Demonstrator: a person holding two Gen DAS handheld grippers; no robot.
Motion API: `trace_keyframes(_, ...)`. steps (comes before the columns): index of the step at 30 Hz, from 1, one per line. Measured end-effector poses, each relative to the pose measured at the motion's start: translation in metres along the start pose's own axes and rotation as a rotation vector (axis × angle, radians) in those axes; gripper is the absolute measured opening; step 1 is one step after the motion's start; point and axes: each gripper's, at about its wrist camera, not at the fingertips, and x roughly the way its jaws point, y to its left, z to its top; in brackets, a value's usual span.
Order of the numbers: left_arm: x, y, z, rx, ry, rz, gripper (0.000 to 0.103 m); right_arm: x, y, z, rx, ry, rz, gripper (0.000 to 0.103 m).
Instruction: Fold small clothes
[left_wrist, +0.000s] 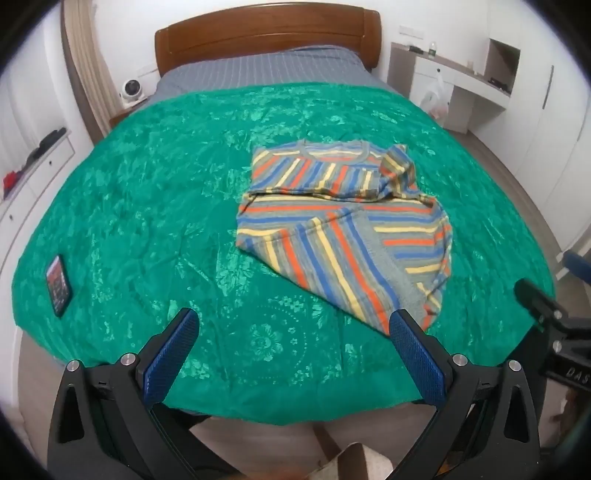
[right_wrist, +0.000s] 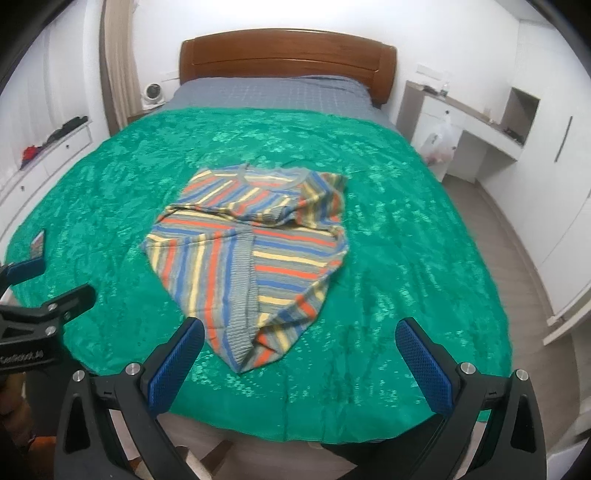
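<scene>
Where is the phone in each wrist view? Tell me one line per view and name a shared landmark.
Left wrist view: the phone lies at the far left on the green bedspread, well left of the striped shirt.
Right wrist view: only part of it shows at the left edge.
Shared landmark: the wooden headboard at top centre.

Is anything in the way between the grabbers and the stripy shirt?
No. Only bare green blanket lies between each open gripper, left and right, and the striped shirt. The phone sits far off to the left.
</scene>
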Motion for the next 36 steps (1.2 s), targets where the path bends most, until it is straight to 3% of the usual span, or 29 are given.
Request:
trace_keyframes(6, 0.005, 0.002, -0.001, 0.008, 0.030, 0.048, 0.103, 0.000, -0.007, 0.000, 0.013, 0.004, -0.052, 0.102)
trace_keyframes(18, 0.003, -0.002, -0.003, 0.013, 0.018, 0.023, 0.103, 0.004, -0.009, -0.004, 0.000, 0.019, -0.092, 0.102)
trace_keyframes(36, -0.004, -0.007, -0.004, -0.004, 0.005, 0.015, 0.103, -0.002, 0.002, -0.003, 0.044, -0.005, 0.045, 0.102)
